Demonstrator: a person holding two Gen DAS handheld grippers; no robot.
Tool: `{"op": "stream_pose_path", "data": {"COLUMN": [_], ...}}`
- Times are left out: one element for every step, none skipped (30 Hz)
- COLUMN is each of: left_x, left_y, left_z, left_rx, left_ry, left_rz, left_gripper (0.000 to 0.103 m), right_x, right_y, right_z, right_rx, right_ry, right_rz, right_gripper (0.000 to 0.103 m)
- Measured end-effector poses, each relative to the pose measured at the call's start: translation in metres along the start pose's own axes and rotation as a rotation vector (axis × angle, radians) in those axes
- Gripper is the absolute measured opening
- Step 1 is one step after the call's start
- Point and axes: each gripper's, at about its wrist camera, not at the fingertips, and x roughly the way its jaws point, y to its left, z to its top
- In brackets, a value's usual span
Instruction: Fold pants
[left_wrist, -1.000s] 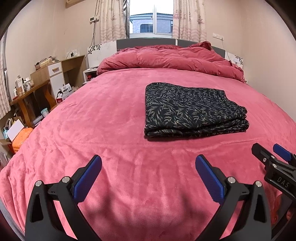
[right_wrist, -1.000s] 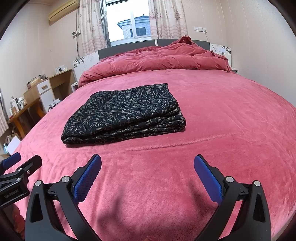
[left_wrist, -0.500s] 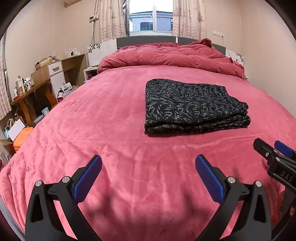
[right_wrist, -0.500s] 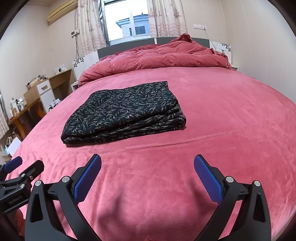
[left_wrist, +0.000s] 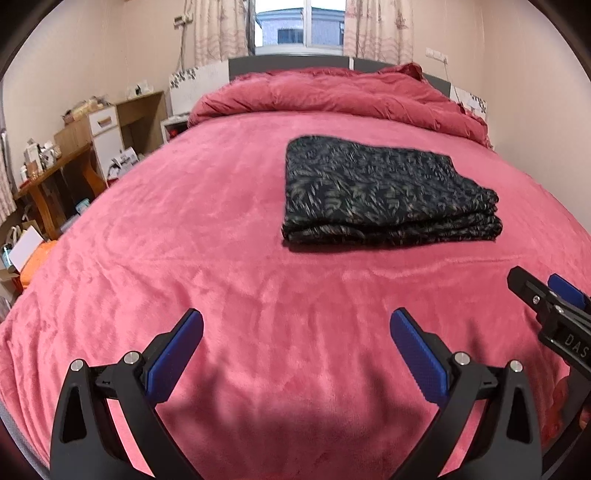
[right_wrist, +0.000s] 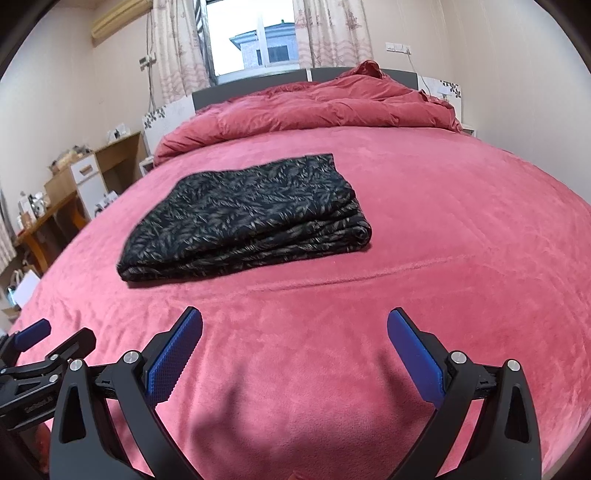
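Observation:
The pants (left_wrist: 384, 192), black with a pale leaf print, lie folded into a neat stacked rectangle on the pink bed cover; they also show in the right wrist view (right_wrist: 247, 218). My left gripper (left_wrist: 295, 332) is open and empty, low over the cover and well short of the pants. My right gripper (right_wrist: 295, 332) is open and empty too, also short of the pants. Each gripper appears at the edge of the other's view, the right one (left_wrist: 550, 299) and the left one (right_wrist: 55, 339).
The bed (left_wrist: 184, 240) has a pink plush cover and a bunched red duvet (left_wrist: 332, 92) at the headboard. A wooden desk and shelves (left_wrist: 74, 155) with clutter stand left of the bed. Walls run close on the right.
Both grippers have drawn back slightly from the folded pants and tilted up a little. The pants have not moved. Both stay open.

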Motion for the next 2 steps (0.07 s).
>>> {"op": "stream_pose_path", "data": {"left_x": [0.0052,0.0108], "left_y": [-0.001,-0.0027], "left_z": [-0.0001,0.0], "left_rx": [0.006,0.016], "left_ry": [0.017,0.032], "left_rz": [-0.007,-0.01], "left_gripper": [0.101,0.101], "right_x": [0.0033,0.0099], "right_y": [0.0002,0.0002], "right_z": [-0.0003,-0.0003], "right_rx": [-0.003,-0.007], "right_ry": [0.01,0.032], "right_rz": [-0.011,-0.022], "right_gripper": [0.099,0.099]}}
